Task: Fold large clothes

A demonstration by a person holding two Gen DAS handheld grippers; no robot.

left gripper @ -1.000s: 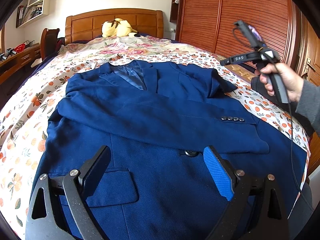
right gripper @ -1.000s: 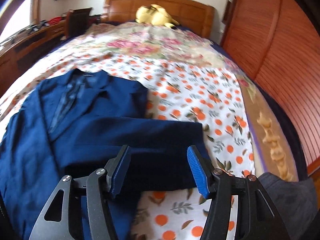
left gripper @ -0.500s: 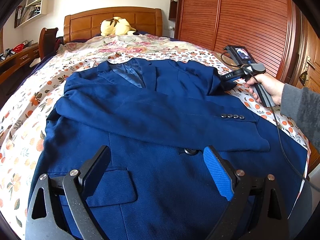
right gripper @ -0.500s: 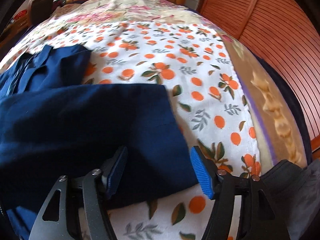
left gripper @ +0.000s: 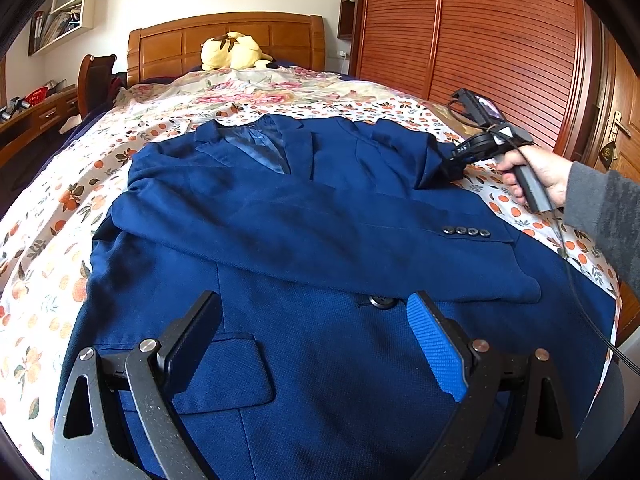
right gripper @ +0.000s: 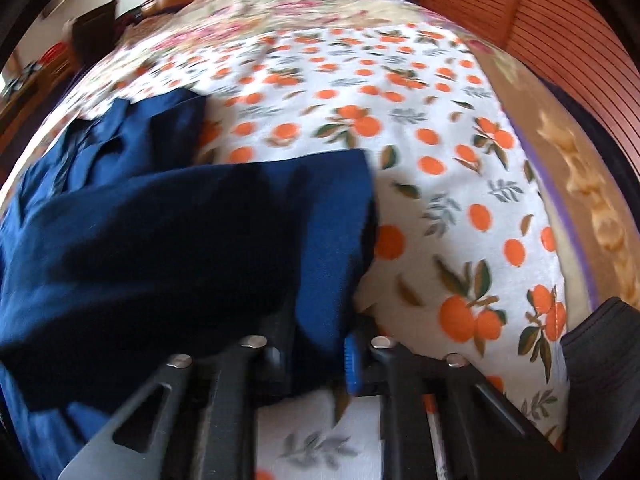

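Right hand-held gripper is clamped on the sleeve of the blue jacket, which lies face up across the bed with its other sleeve already folded over the chest. Left hand-held gripper hovers over the hem, jaws apart and empty. Likely risk: the pinch looks shallow, near the fabric's edge, so the sleeve may slip out when lifted, or dragging it could pull the folded sleeve and front out of line. No containers are in view apart from a wall shelf holding papers
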